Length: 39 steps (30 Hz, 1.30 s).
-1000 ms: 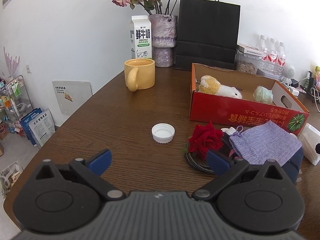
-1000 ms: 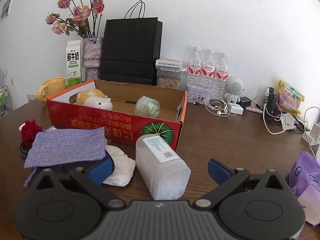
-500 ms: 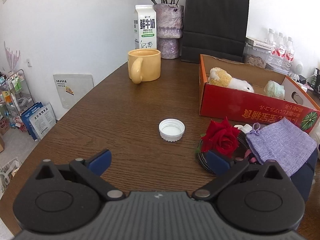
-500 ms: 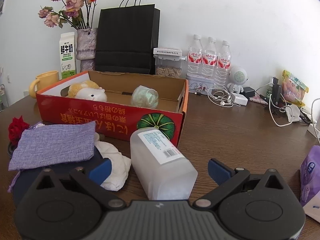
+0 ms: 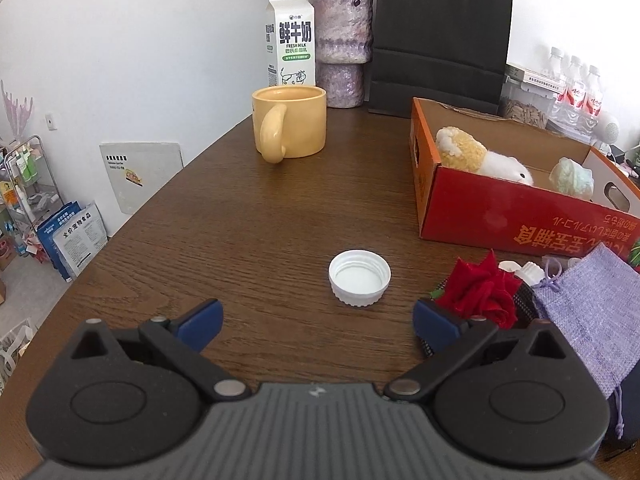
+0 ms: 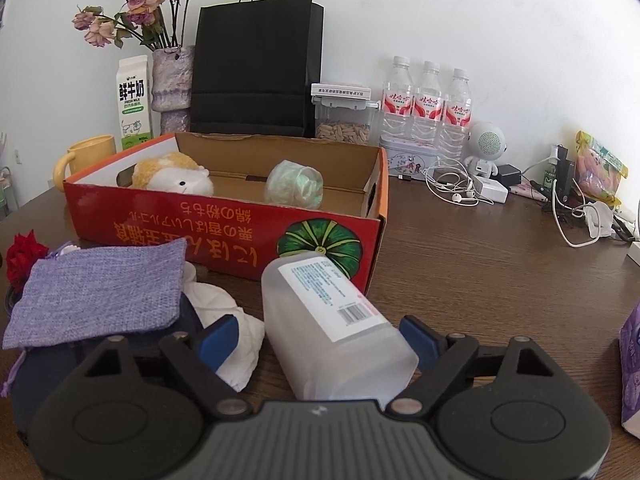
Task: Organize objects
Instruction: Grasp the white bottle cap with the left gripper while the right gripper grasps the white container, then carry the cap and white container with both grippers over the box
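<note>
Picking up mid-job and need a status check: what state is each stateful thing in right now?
left gripper: open, empty.
right gripper: jaws just been closing around jar, grip not confirmed.
plastic jar: lying on its side, between the jaws.
white cap: off, upturned on table.
red box: open, holds plush toy.
</note>
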Each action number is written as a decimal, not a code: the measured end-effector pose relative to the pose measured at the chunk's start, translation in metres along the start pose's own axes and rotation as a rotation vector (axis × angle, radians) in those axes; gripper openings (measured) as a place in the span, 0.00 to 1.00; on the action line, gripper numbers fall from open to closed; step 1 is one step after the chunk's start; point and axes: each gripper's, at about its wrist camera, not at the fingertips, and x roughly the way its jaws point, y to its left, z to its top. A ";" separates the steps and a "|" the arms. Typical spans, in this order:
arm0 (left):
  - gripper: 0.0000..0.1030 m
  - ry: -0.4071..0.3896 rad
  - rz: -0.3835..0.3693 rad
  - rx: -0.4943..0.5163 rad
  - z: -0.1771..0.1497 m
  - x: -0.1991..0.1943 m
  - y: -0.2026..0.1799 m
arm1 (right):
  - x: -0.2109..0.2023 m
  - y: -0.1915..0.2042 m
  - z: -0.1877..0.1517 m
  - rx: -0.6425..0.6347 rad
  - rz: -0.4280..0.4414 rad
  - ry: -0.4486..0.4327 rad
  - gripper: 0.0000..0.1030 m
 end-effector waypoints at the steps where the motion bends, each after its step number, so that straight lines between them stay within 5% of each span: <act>1: 1.00 0.002 -0.002 0.002 0.001 0.003 0.000 | 0.001 0.000 0.000 -0.002 -0.001 0.001 0.82; 18: 1.00 0.027 -0.050 0.019 0.017 0.049 -0.007 | 0.020 0.001 0.005 0.045 0.007 -0.001 0.44; 24: 0.76 0.014 -0.060 0.038 0.014 0.049 -0.011 | 0.021 -0.001 0.005 0.068 0.016 -0.005 0.40; 28: 0.40 -0.009 -0.068 0.057 0.013 0.045 -0.015 | 0.022 -0.001 0.005 0.070 0.028 -0.004 0.39; 39: 0.40 -0.016 -0.058 0.036 0.010 0.040 -0.016 | 0.022 0.000 0.005 0.070 0.025 -0.007 0.39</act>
